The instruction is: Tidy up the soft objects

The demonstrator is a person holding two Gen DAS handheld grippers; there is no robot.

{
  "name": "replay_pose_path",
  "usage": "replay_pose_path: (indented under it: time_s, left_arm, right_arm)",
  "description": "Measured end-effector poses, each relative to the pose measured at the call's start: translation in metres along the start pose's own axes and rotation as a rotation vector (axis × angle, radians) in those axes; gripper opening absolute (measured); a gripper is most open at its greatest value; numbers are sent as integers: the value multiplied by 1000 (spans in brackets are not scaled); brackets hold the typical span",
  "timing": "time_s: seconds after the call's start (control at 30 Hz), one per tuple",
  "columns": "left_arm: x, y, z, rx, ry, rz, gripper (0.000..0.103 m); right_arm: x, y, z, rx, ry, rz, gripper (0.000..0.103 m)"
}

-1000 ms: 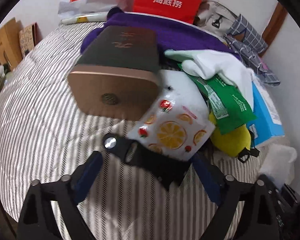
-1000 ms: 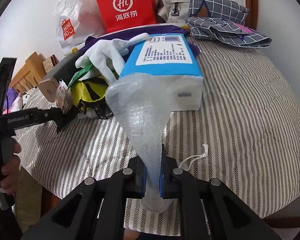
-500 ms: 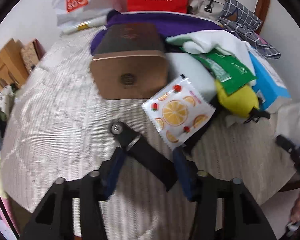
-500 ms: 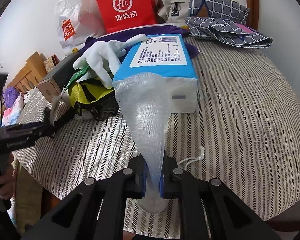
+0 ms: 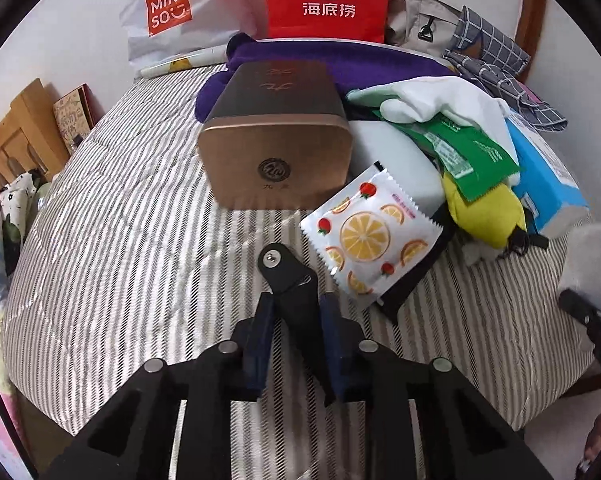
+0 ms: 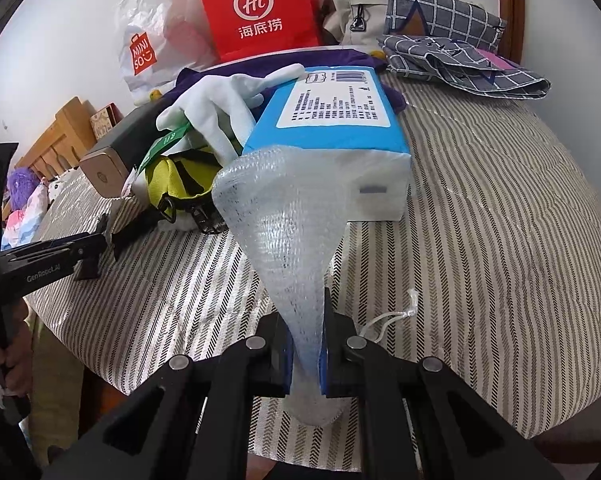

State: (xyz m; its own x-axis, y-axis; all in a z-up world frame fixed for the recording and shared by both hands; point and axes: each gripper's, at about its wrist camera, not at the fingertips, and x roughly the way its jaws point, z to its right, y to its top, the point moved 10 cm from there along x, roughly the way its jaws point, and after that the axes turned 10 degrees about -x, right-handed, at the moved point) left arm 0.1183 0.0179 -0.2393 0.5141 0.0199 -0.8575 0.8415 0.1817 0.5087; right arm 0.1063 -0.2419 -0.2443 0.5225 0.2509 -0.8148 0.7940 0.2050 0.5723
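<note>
L gripper (image 5: 296,312), lower centre, just closed onto black strap (image 5: 290,280), ready to lift; R gripper (image 6: 305,354) w/ bubble wrap (image 6: 288,240) pinched, strap sorting next.

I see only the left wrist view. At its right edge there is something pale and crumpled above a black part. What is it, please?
Observer: It is a sheet of bubble wrap. The right claw is shut on its narrow lower end.
Operator: Does the wrap reach the blue package?
Observer: Its wide upper edge overlaps the near end of the blue package. I cannot tell if they touch.
Operator: Is anything lying near that claw?
Observer: Yes, a thin white cord lies on the striped bedcover, just to the right of the claw.
</note>
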Motion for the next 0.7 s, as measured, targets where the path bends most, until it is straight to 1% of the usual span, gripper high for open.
replay_pose_path:
  time_s: [0.07,0.1,0.2,0.3,0.37,0.4,0.5,0.6,0.7]
  left_arm:
    - [-2,-3,-5,-4,2,-13,30]
    - [-3,-5,-11,-28,15,-26,35]
    - [-4,-9,-12,-35,-11,-45,43]
    - [-4,-11,-10,-31,16,-21,44]
    - [-4,-11,-5,-35,7,-8,32]
    - [-5,-11,1,-14,-7,-1,23]
    - [-5,-10,5,-1,-18,19,21]
    - [-5,-10,3,-17,-39,12,20]
    - [-5,-8,1,-27,-58,4,20]
  right_arm:
    - [-1,-1,0,-5,-7,-2,10]
    - [-1,-2,1,-3,-10,-4,10]
    - [-1,-3,2,3,-11,-7,10]
    - [-2,-3,3,1,-19,-6,10]
    - [-2,-3,2,0,-20,-7,10]
    - [-2,-3,2,-1,-20,-7,10]
    - [-3,-3,0,-11,-20,-5,9]
    - [-4,-2,-1,-17,-26,-4,9]
    - [-7,1,-1,-15,-18,3,7]
